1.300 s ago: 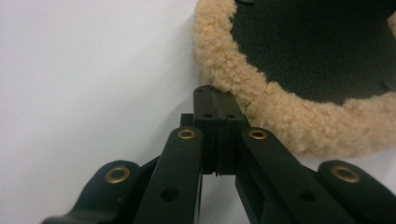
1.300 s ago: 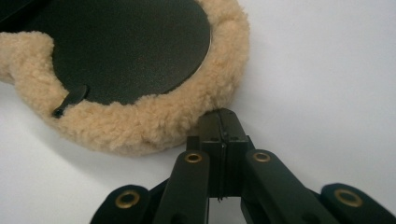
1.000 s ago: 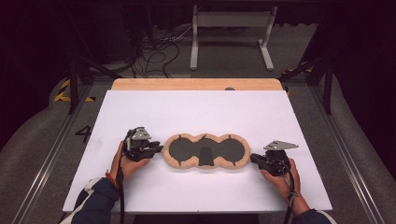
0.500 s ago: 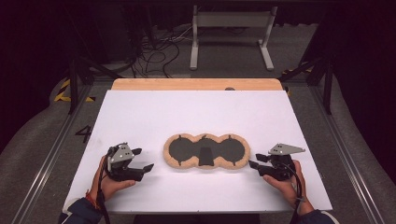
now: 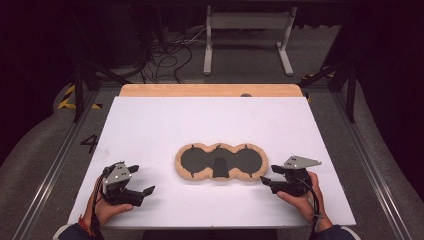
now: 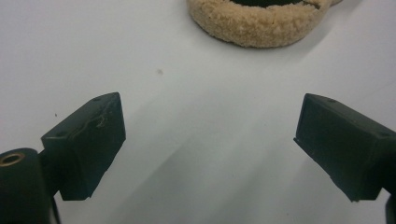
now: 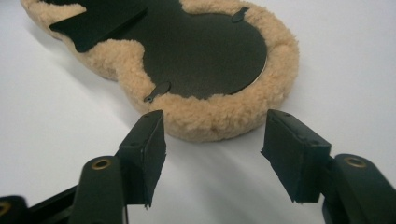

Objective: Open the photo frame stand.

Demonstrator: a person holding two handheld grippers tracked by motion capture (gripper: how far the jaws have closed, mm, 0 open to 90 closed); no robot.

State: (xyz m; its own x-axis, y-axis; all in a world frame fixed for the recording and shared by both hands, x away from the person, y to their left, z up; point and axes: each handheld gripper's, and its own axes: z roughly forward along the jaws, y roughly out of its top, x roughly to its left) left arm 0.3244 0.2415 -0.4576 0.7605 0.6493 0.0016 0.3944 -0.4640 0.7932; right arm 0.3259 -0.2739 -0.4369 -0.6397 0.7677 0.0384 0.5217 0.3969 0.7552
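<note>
From above: fleecy pad (image 5: 219, 162) lay flat mid-table (image 5: 150, 120), left gripper (image 5: 141, 186) well off, right gripper (image 5: 266, 180) just beside its end. Left gripper view: jaws just opened wide, nothing between, pad ahead. Right gripper view: jaws just parting, bare, pad's rim close ahead, likely let go.

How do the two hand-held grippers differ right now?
The left hand-held gripper sits well away from the fleecy pad, over bare white table; the right hand-held gripper has its tips just short of the pad's end. The left's jaws gape wider. Both have just been opening and hold nothing.
</note>
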